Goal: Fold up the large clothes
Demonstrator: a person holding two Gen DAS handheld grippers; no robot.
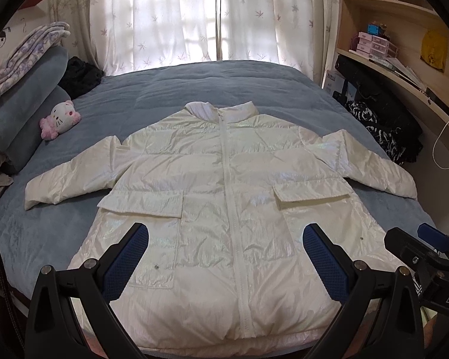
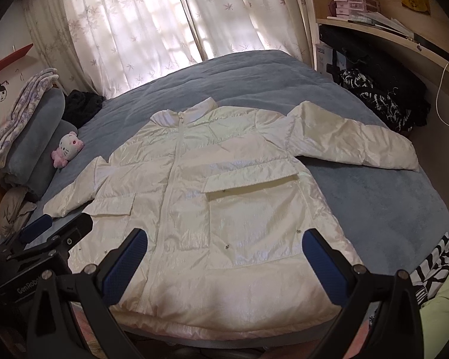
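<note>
A shiny white puffer jacket (image 1: 224,185) lies flat and face up on the blue bed (image 1: 224,83), zipped, collar far, both sleeves spread out to the sides. It also shows in the right wrist view (image 2: 224,185). My left gripper (image 1: 224,239) is open and empty, held above the jacket's hem. My right gripper (image 2: 224,242) is open and empty above the hem too, a little further right. The right gripper also shows at the right edge of the left wrist view (image 1: 428,245), and the left gripper at the left edge of the right wrist view (image 2: 45,233).
A Hello Kitty plush (image 1: 61,118) and stacked grey pillows (image 1: 24,104) with a folded blanket lie at the bed's left. Dark clothes (image 1: 380,122) are piled at the right under wooden shelves (image 1: 404,68). Curtains (image 1: 194,15) hang behind the bed.
</note>
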